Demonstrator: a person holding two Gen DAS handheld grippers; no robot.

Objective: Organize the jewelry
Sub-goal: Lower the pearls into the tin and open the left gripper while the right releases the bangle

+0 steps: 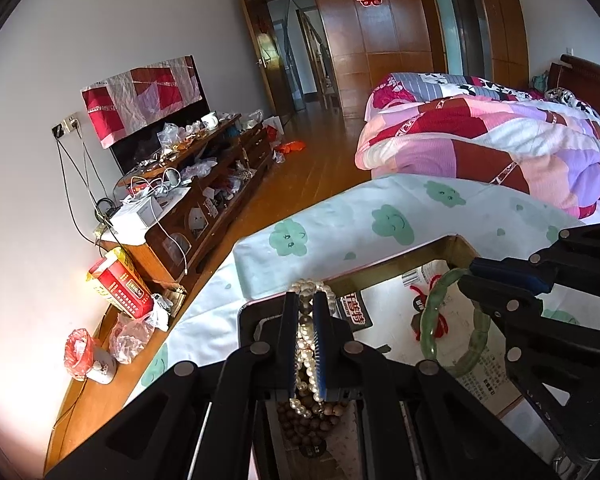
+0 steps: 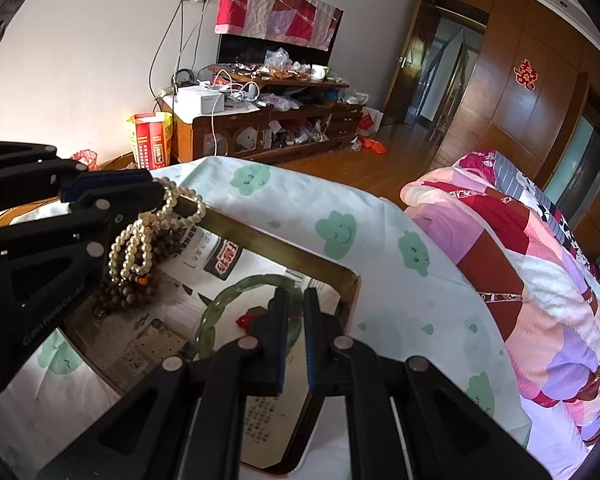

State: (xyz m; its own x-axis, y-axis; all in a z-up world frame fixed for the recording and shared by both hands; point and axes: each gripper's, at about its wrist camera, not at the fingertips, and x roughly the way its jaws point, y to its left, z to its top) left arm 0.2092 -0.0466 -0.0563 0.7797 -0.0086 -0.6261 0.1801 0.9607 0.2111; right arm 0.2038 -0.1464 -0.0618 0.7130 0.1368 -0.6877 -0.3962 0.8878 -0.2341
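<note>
Pearl strands (image 1: 307, 344) sit clamped in our left hand-held gripper (image 1: 306, 300); the green bangle (image 2: 236, 308) is pinched by our right hand-held gripper (image 2: 296, 300), both above the paper-lined box (image 2: 350, 292) on the bed.

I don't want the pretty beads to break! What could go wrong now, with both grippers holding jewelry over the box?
1. The left hand-held gripper pinches pearl beads and brown wooden beads in one bunch; loops hang loose, so they might tangle or snag on the box rim.
2. The right hand-held gripper grips the green bangle only by its edge; it could slip and knock the box bottom.
</note>
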